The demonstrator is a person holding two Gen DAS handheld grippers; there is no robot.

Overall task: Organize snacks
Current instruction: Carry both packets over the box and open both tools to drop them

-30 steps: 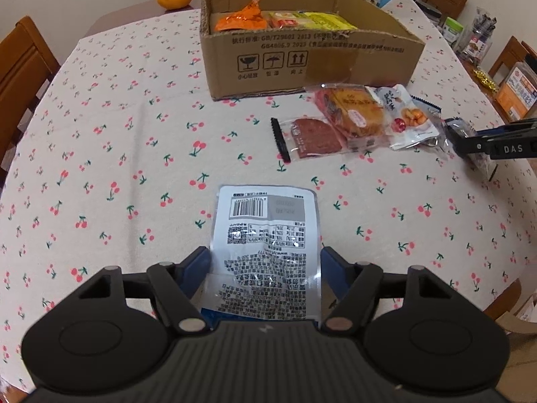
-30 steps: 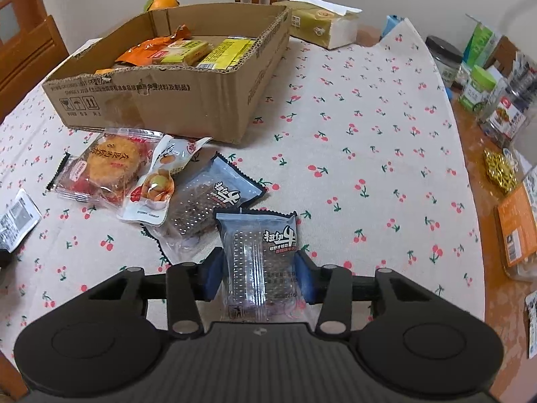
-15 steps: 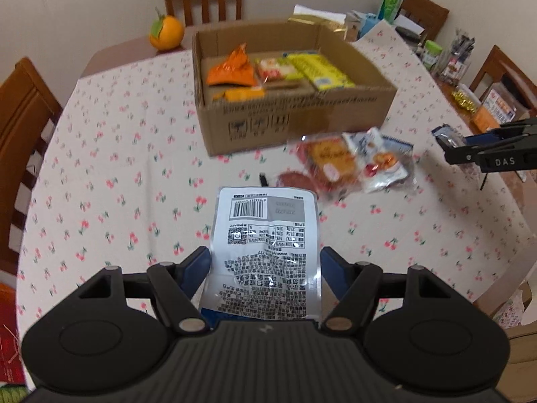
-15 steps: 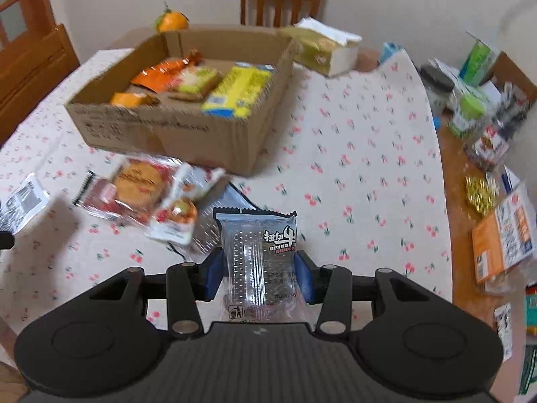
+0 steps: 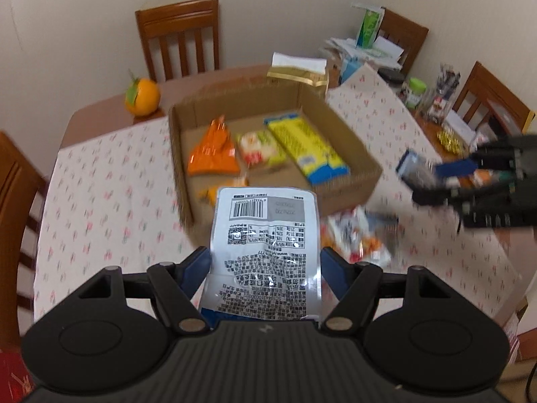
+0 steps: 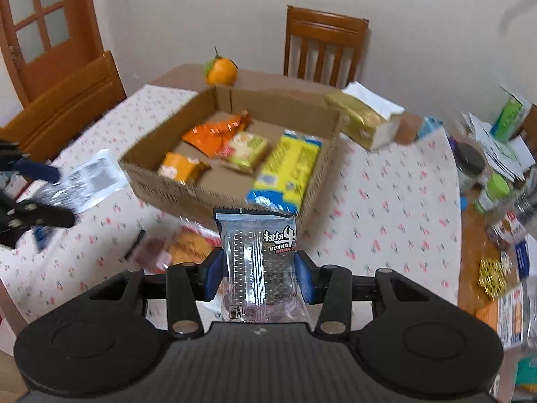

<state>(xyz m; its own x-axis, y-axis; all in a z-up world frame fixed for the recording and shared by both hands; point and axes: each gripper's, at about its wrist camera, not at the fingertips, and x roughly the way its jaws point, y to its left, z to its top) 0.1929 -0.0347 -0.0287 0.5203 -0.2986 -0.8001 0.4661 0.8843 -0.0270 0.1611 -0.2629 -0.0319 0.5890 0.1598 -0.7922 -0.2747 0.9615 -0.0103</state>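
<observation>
A: Left wrist view: what surrounds it?
B: A table under a cherry-print tablecloth (image 5: 100, 201), wooden chairs (image 5: 179, 33) by a pale wall, an orange (image 5: 142, 95) on bare wood. The cardboard box (image 5: 342, 141) holds an orange packet (image 5: 213, 151), a yellow packet (image 5: 307, 149) and another between them. The left gripper (image 5: 265, 262) is clamped on a white barcode packet (image 5: 265, 238), held in the air in front of the box.
A: And the right wrist view?
B: Same table, a panelled door (image 6: 43, 23) at the left, a tissue pack (image 6: 365, 119) behind the box. The right gripper (image 6: 258, 277) is clamped on a clear beef-snack packet (image 6: 258, 255), raised above loose snacks (image 6: 181, 245) on the cloth.
</observation>
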